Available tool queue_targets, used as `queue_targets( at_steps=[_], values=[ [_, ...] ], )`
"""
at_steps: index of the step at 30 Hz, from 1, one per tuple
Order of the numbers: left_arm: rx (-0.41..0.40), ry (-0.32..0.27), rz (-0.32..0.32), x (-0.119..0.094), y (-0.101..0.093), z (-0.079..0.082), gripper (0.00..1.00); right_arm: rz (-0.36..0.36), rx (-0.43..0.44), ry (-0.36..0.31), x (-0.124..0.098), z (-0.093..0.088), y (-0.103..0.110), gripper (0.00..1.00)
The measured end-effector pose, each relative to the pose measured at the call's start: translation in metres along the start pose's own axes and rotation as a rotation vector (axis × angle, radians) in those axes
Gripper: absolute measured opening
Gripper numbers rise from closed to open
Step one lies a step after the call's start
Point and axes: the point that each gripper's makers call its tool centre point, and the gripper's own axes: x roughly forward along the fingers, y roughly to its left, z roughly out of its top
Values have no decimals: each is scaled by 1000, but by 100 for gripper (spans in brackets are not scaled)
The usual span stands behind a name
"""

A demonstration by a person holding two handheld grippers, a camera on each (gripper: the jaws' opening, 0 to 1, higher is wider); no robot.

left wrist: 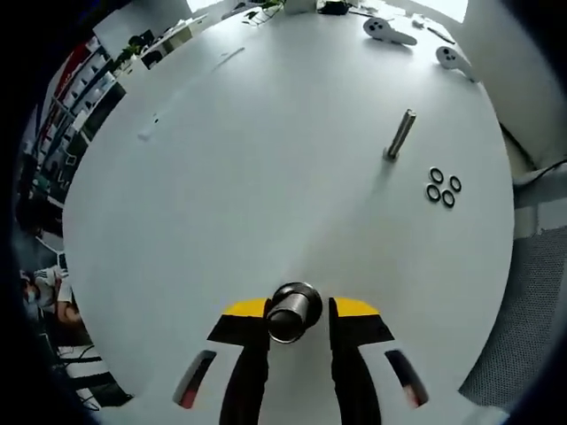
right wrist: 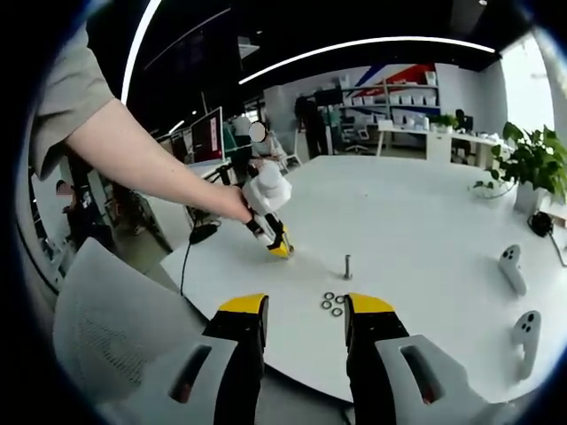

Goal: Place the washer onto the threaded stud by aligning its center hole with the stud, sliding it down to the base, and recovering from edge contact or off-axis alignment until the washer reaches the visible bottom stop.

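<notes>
A threaded stud (left wrist: 400, 135) stands upright on the white table (left wrist: 248, 195), also seen as stud (right wrist: 347, 266). Several black washers (left wrist: 443, 186) lie flat in a cluster just beside it, the same washers (right wrist: 333, 304) showing close in front of my right jaws. My left gripper (left wrist: 299, 312) is shut on a short shiny metal cylinder (left wrist: 292, 310) seen end-on, well short of the stud. In the right gripper view that left gripper (right wrist: 276, 243) rests its tips on the table, held by a person's hand. My right gripper (right wrist: 306, 310) is open with nothing in it, hovering above the table's near edge.
Two white hand controllers (left wrist: 388, 31) (left wrist: 454, 58) lie beyond the stud, also seen as controllers (right wrist: 511, 266) (right wrist: 527, 329). A grey mesh chair (right wrist: 106, 328) stands at the table's edge. A potted plant (right wrist: 532, 159) sits far right. Shelves and desks fill the room behind.
</notes>
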Motion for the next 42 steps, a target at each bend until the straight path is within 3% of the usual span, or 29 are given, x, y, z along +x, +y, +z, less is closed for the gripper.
queue_targets(
  at_steps=[6, 9, 12, 15, 18, 25, 30, 42],
  values=[
    [-1, -33, 25, -10, 4, 1, 31, -5, -1, 5, 0, -1, -1, 36],
    [-56, -78, 21, -17, 3, 4, 31, -11, -3, 0, 0, 0, -2, 36],
    [-57, -107, 30, -27, 1, 5, 31, -20, -3, -2, -1, 1, -3, 36],
    [-116, -173, 35, -37, -1, 6, 30, -23, -9, 1, -1, 1, -4, 36],
    [-181, -211, 24, -44, -5, 0, 30, -27, -21, 4, -1, 0, -4, 36],
    [-188, -268, 37, -64, -17, -13, 30, -45, -33, 14, -1, -1, -7, 36],
    [-234, -364, 34, -89, -26, -15, 30, -52, -45, 32, 0, -4, -8, 36],
    [-259, -429, 43, -116, -29, -42, 30, -75, -49, 60, -1, -8, -11, 37]
  ],
)
